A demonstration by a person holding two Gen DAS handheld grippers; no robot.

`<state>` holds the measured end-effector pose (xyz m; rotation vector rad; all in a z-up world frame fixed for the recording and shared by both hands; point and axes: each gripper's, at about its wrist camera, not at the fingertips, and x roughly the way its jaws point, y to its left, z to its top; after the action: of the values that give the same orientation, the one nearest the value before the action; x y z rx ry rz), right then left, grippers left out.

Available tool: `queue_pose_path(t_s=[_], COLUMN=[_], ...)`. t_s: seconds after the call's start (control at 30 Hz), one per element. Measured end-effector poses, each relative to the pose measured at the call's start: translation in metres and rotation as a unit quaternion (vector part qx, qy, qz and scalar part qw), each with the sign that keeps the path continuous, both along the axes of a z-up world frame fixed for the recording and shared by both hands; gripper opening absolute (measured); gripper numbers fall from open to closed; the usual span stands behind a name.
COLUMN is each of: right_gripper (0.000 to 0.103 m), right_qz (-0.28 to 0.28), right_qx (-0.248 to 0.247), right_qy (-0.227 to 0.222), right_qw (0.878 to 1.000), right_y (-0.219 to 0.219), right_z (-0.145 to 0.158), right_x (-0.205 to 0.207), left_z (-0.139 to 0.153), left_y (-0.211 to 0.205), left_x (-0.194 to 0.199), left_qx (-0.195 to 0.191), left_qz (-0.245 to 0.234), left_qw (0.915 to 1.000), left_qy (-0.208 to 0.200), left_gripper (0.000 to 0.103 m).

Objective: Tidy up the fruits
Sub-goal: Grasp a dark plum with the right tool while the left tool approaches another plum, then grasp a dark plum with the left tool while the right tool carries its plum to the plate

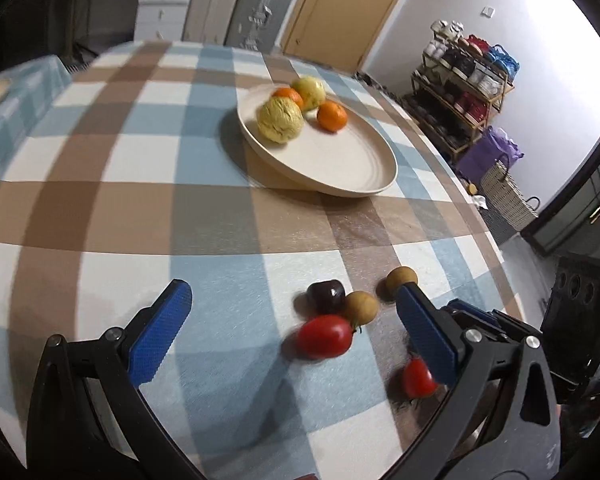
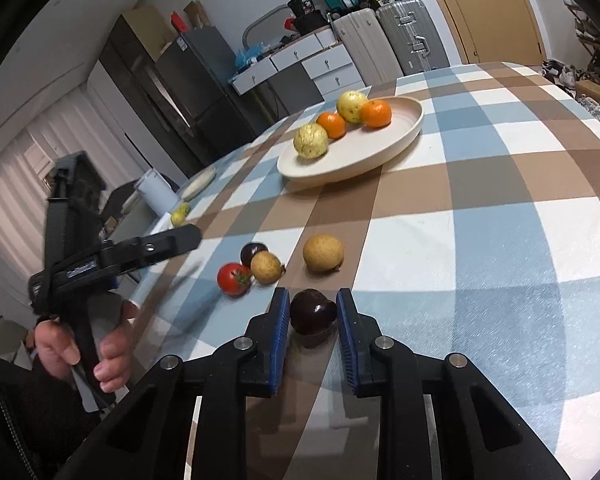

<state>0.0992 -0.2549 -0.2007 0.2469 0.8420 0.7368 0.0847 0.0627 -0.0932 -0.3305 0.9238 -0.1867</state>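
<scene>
A cream plate (image 1: 340,168) (image 2: 400,136) on the checked tablecloth holds two yellow-green fruits and two oranges (image 1: 331,117) (image 2: 375,113). Loose on the cloth lie a red tomato (image 1: 325,337) (image 2: 233,278), a dark plum-like fruit (image 1: 326,296) (image 2: 253,253) and two tan round fruits (image 1: 360,307) (image 1: 401,278) (image 2: 323,253). My left gripper (image 1: 296,304) is open above this cluster; a second red tomato (image 1: 418,377) shows under its right finger. My right gripper (image 2: 313,300) has its jaws close around another dark fruit (image 2: 312,312), which rests on the cloth; contact is unclear.
The table's right edge (image 1: 480,216) is near the loose fruit. A shoe rack (image 1: 460,92) and wicker basket (image 1: 504,192) stand beyond it. In the right wrist view, a white cup (image 2: 156,192), a small plate and a yellow fruit (image 2: 180,213) sit at the far left edge.
</scene>
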Motion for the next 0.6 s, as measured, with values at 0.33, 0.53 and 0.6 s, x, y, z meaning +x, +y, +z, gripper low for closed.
queue_pose_path(t_s=[0.33,0.53,0.6], right_gripper=[0.024,0.024,0.024], right_qz=[-0.006,0.000,0.001], right_qx=[0.012,0.020,0.020], right_qy=[-0.002,0.001,0.002], right_qw=[1.000,1.000,1.000], right_y=[-0.010,-0.009,-0.009], right_z=[0.006,0.006,0.006], right_x=[0.012,0.014,0.015], left_z=[-0.016,-0.020,-0.023], left_y=[-0.012,-0.021,-0.022], left_x=[0.032,0.040,0.042], left_qx=[-0.021,-0.032,-0.037], left_qz=[-0.045,-0.076,-0.080], left_qw=[0.9981,0.9954,0.9946], left_qy=[0.037,0.048,0.055], left_gripper=[0.076,0.046,0.043])
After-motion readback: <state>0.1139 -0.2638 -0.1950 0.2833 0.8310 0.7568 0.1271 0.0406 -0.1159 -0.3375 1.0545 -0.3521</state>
